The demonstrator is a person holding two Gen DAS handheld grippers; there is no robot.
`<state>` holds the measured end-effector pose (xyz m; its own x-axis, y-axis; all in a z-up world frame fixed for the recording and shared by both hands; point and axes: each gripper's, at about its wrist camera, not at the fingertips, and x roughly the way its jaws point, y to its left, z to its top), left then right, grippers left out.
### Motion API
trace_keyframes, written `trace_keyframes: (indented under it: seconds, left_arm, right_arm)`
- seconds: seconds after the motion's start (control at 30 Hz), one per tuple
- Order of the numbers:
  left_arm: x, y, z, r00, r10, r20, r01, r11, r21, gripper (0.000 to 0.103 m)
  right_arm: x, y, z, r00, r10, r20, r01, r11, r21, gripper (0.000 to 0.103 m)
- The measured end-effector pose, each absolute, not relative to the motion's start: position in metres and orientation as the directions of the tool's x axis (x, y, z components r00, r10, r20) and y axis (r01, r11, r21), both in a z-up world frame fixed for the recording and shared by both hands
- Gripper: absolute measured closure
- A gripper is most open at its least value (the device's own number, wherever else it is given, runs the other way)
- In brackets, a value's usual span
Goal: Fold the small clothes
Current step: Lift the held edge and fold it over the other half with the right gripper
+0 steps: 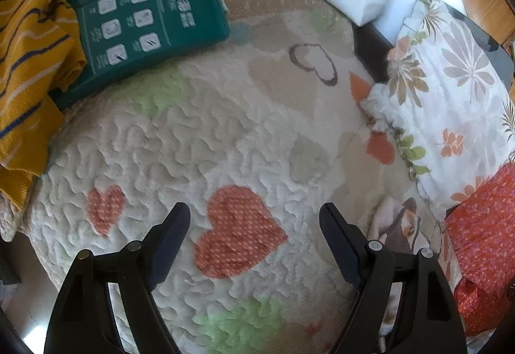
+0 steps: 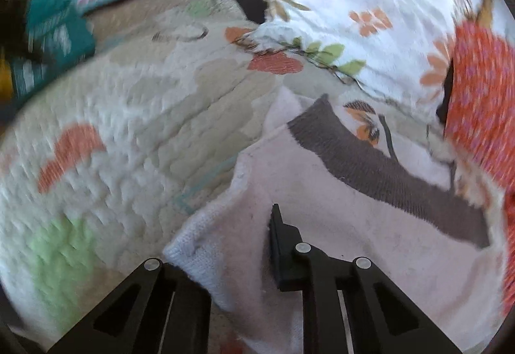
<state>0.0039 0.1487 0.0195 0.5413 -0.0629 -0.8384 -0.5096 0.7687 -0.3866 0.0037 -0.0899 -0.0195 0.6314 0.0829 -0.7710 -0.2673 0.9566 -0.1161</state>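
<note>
The right gripper [image 2: 257, 244] is clamped on the near edge of a small white garment [image 2: 370, 225] with a dark brown band; only one of its fingers [image 2: 283, 251] shows, the other hidden under the cloth. The garment spreads from the fingers toward 1 o'clock across the quilt [image 2: 128, 116], and the right wrist view is blurred. Beyond it at 1 o'clock lies a floral cloth [image 2: 354, 0], with a red dotted cloth [image 2: 482, 90] at 3 o'clock.

The left gripper [image 1: 254, 218] hangs wide open over the quilt [image 1: 199, 128], nothing between its fingers [image 1: 175, 235], just above a red heart patch [image 1: 238, 231]. At its 3 o'clock a corner of the white garment [image 1: 399, 225] shows, touching nothing of that gripper. Farther off, a green packet [image 1: 141, 16] lies at 11 o'clock, a yellow striped cloth [image 1: 32, 48] at 10 o'clock, and the floral cloth [image 1: 450, 90] at 2 o'clock, with the red cloth [image 1: 482, 241] lying at its near end.
</note>
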Motion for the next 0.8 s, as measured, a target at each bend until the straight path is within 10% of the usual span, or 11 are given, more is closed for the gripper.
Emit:
trace_keyframes:
  seconds: [0.43,0.8]
  left_arm:
    - [0.026,0.027,0.018,0.504,-0.228,-0.833,-0.319,0.847,-0.425,0.022]
    - [0.020,-0.132,0.004,0.406,-0.278,-0.870,0.000,0.953,-0.304,0.022]
  right_arm:
    - [-0.003,-0.291,0.054,0.697,0.164,-0.698,0.039,0.963,0.265,0.090]
    - [-0.072,-0.467,0.007,0.624,0.088,-0.776,0.340,0.864,0.372,0.091]
